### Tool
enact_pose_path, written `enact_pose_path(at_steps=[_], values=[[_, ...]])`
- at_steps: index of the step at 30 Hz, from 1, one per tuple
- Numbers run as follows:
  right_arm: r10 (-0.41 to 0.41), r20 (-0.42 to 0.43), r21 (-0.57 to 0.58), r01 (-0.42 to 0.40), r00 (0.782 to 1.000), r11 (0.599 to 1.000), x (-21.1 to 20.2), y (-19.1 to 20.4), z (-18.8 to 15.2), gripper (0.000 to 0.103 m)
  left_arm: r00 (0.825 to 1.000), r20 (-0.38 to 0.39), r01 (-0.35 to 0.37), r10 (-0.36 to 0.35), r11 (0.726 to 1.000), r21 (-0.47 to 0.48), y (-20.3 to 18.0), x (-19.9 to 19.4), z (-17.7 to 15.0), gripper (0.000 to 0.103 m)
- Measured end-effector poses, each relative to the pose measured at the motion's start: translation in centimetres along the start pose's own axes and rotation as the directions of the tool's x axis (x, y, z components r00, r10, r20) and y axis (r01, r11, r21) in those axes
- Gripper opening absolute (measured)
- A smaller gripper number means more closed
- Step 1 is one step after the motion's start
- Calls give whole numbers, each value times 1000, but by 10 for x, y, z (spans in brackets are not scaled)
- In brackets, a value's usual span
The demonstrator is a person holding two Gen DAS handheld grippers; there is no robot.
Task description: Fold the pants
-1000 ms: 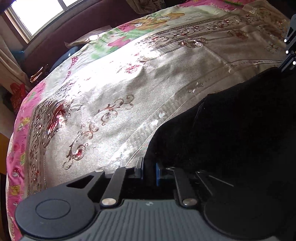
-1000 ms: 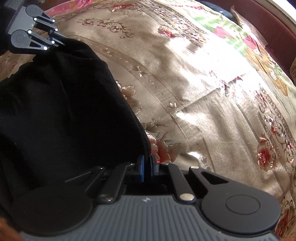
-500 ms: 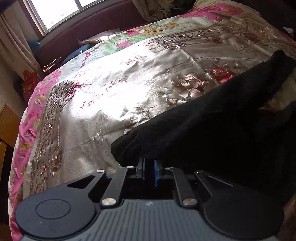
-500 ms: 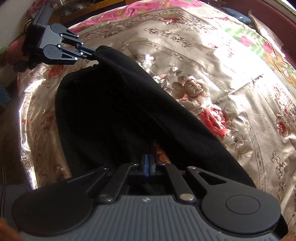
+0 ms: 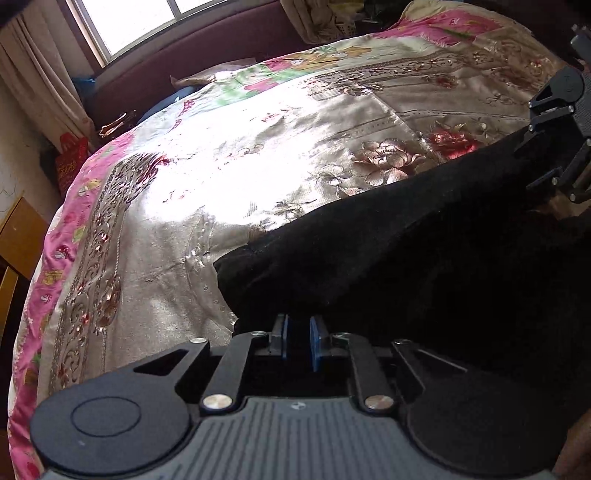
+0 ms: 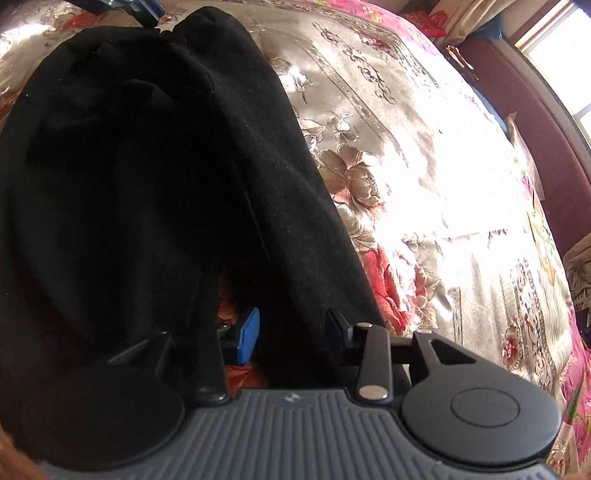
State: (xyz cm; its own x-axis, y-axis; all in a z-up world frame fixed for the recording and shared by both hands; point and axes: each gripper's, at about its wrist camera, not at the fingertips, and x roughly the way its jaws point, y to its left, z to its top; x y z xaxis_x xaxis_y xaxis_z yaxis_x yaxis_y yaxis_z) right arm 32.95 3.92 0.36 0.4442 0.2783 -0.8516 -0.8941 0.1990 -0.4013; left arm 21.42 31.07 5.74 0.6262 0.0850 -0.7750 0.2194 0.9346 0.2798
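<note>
The black pants (image 5: 406, 258) lie in a bunched fold on the shiny floral bedspread (image 5: 221, 177). My left gripper (image 5: 297, 341) sits at the pants' near corner with its blue pads a little apart and dark cloth between them. My right gripper (image 6: 291, 332) is open wide, its blue pad (image 6: 248, 334) to the left, with a strip of the pants (image 6: 166, 166) lying between the jaws. The right gripper also shows at the right edge of the left wrist view (image 5: 554, 140). The left gripper's blue tip shows at the top of the right wrist view (image 6: 142, 9).
The bedspread (image 6: 424, 177) stretches far ahead of both grippers, sunlit in the middle. A dark red headboard (image 5: 192, 62) and a window (image 5: 147, 22) stand at the far end. A wooden cabinet (image 5: 18, 243) is at the bed's left side.
My right gripper has opened and let go of the pants. My left gripper's pads have parted slightly. The pants have been laid down in a fold on the bed.
</note>
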Motion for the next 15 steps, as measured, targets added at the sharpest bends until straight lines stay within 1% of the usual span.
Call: enact_pose_path(at_steps=[2, 3, 4, 5, 6, 7, 9, 11, 12, 13, 15], values=[[-22, 9, -2, 22, 1000, 1000, 9, 0, 5, 39, 1000, 11, 0, -1, 998, 65, -9, 0, 0, 47], [-20, 13, 4, 20, 1000, 1000, 12, -1, 6, 38, 1000, 13, 11, -13, 995, 96, -13, 2, 0, 50], [-14, 16, 20, 14, 1000, 1000, 14, -4, 9, 33, 1000, 12, 21, -22, 992, 121, -18, 3, 1, 53], [10, 14, 53, -10, 1000, 999, 13, -8, 10, 18, 1000, 12, 23, -25, 989, 146, -22, 5, 1, 53], [37, 11, 100, -38, 999, 994, 13, -14, 13, 12, 1000, 19, 19, -22, 986, 166, -25, 6, 1, 53], [55, 14, 144, -56, 998, 988, 11, -19, 14, 9, 999, 35, -3, -4, 983, 181, -29, 8, 1, 55], [65, 23, 204, -68, 998, 977, 6, -28, 16, 8, 997, 57, -58, 48, 979, 194, -30, 14, 3, 55], [82, 33, 259, -88, 996, 962, 0, -36, 15, 8, 995, 64, -87, 74, 972, 219, -30, 23, 4, 55], [90, 35, 277, -96, 995, 956, -3, -38, 16, 8, 993, 64, -111, 97, 959, 260, -32, 30, 4, 55], [93, 38, 283, -100, 995, 954, -5, -40, 16, 8, 991, 65, -135, 121, 939, 315, -35, 38, 2, 55], [79, 47, 264, -88, 996, 960, -10, -39, 18, 8, 990, 51, -143, 133, 917, 372, -37, 50, 0, 56]])
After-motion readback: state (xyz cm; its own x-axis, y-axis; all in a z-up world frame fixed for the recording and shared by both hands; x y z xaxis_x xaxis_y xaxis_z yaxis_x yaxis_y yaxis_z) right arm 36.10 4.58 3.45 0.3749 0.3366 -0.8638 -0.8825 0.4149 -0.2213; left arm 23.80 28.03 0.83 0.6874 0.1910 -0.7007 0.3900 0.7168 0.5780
